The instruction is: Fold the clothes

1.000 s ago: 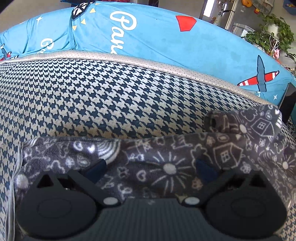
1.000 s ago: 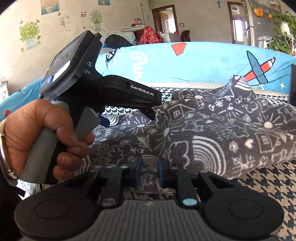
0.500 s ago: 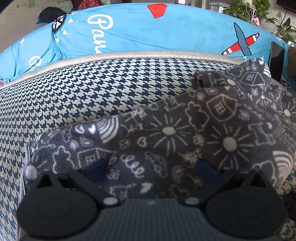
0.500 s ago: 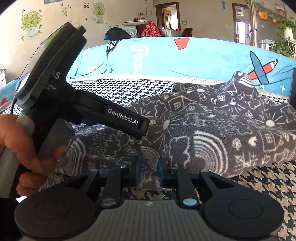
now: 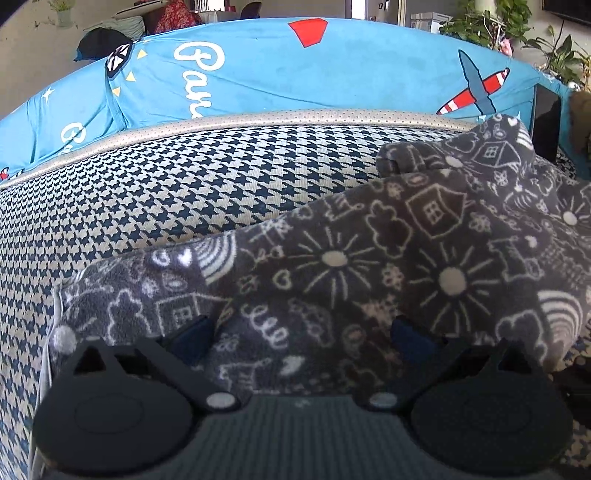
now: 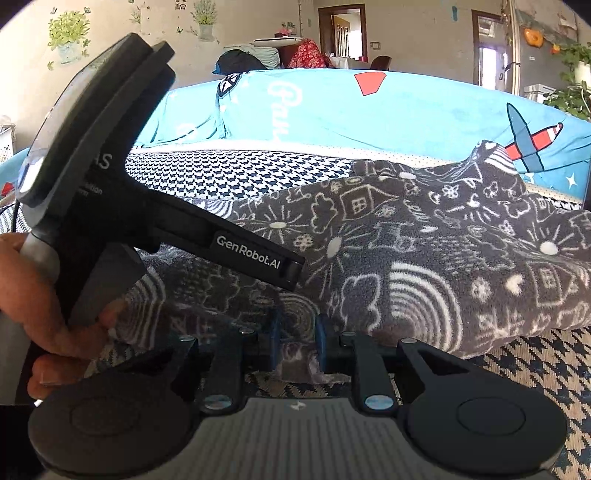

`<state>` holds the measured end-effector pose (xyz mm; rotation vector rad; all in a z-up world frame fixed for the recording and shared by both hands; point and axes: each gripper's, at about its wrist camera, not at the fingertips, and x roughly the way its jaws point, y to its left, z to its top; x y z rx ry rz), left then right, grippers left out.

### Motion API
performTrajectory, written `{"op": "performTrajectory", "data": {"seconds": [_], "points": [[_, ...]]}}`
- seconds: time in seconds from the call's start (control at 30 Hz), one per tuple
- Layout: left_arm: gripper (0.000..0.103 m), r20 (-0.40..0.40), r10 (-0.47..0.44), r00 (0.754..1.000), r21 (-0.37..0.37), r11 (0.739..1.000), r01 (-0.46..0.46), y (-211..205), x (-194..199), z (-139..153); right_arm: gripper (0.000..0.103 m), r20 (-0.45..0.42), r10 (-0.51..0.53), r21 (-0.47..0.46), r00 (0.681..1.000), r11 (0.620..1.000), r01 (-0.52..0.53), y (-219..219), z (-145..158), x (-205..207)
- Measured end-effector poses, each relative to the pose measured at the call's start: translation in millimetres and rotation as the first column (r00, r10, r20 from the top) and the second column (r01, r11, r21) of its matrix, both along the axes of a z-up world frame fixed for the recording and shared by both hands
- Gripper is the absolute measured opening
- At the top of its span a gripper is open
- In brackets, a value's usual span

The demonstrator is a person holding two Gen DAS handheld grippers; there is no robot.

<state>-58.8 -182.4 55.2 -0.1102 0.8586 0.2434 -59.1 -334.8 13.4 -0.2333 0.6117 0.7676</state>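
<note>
One grey fleece garment [image 5: 369,266] with white doodles lay on one houndstooth cushion [image 5: 166,192], crumpled toward the right. One blue printed cover [image 5: 295,81] ran along the far side, showing one red-and-white plane [image 5: 480,92] at the right. Two grippers were present: the left gripper [image 5: 301,332] and the right gripper [image 6: 297,336]. One hand [image 6: 44,314] showed at the near left. Two wall decals of potted plants [image 6: 70,33] hung at the far left.

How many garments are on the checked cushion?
1: a grey patterned fleece lying across the checked cushion, its near edge in the right tool. Folds may hide others.
</note>
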Motion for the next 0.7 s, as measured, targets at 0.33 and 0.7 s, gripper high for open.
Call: {"op": "performTrajectory", "data": {"seconds": [0.33, 0.7], "points": [[0.103, 0.09, 0.11, 0.99, -0.097, 0.99, -0.102, 17.5, -62.7, 19.9, 0.02, 0.012, -0.005, 0.007, 1.0, 1.0, 0.005, -1.0, 8.1, -2.4], [0.103, 0.137, 0.243, 0.96, -0.133, 0.965, -0.225, 46.0, -109.9, 27.3, 0.026, 0.04, -0.022, 0.02, 0.999, 1.0, 0.021, -5.4, 17.1, -11.3]]}}
